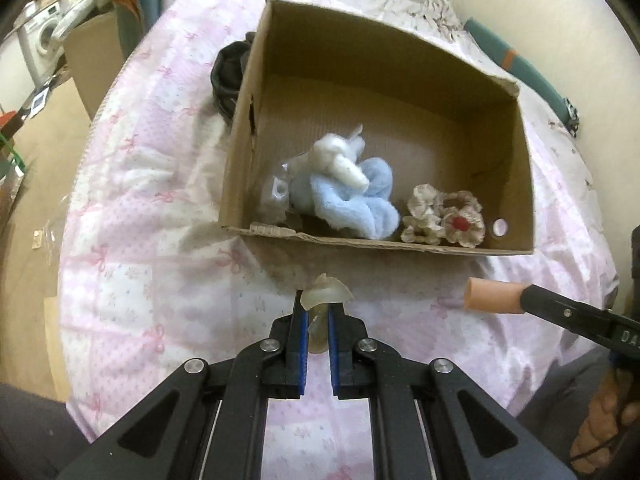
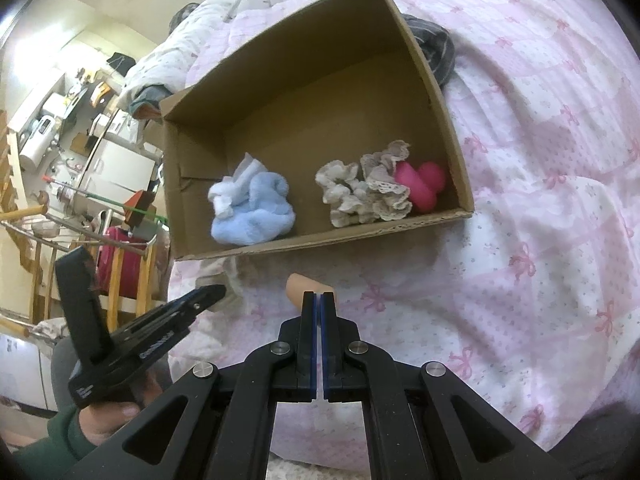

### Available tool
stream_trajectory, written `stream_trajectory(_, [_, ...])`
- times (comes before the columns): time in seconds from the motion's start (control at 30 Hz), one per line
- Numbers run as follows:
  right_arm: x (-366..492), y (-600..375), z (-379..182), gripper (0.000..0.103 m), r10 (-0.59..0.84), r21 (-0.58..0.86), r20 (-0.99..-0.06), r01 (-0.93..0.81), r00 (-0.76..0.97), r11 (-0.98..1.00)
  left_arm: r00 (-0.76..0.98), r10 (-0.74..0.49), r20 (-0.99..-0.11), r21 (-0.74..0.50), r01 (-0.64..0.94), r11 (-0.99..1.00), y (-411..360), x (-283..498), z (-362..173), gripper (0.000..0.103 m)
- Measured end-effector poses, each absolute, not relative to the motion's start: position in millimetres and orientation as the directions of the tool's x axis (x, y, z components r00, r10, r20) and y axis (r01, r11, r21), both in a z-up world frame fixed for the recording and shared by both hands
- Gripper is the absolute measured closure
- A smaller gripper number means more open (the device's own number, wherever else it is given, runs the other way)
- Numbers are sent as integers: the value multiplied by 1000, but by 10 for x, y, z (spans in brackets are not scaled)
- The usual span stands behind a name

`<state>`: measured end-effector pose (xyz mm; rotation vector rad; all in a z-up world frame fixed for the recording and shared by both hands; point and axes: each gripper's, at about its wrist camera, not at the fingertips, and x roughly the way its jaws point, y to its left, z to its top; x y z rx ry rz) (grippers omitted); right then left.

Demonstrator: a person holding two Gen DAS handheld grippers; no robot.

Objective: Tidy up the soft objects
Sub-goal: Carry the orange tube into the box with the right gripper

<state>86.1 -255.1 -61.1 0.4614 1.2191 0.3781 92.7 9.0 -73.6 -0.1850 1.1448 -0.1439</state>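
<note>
My left gripper (image 1: 318, 312) is shut on a small translucent beige soft piece (image 1: 326, 298), held just above the pink bedspread in front of the cardboard box (image 1: 360, 242). My right gripper (image 2: 319, 300) is shut on a peach-coloured soft tube (image 2: 302, 284), also short of the box's near wall (image 2: 320, 240). In the left wrist view that tube (image 1: 494, 299) sticks out leftward from the right gripper (image 1: 524, 300). Inside the box lie a blue and white fluffy cloth (image 1: 352, 196), lace scrunchies (image 2: 366, 194) and a pink soft object (image 2: 424, 184).
A dark striped cloth (image 1: 228, 76) lies on the bed against the box's far outer side. The pink bow-patterned bedspread (image 2: 540, 240) stretches around the box. A teal bolster (image 1: 520, 64) lies by the wall. The bed edge drops to a cluttered floor with wooden racks (image 2: 120, 264).
</note>
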Motion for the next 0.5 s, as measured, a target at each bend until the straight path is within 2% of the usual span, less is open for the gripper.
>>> stream_trajectory(0.1, [825, -2521, -515, 100, 523, 535, -792, -54, 315, 843, 424, -150, -893, -165, 1, 986, 47, 874, -617, 95])
stream_trajectory(0.5, [993, -2495, -17, 100, 571, 581, -714, -112, 407, 806, 554, -147, -819, -165, 18, 986, -91, 1059, 106, 95])
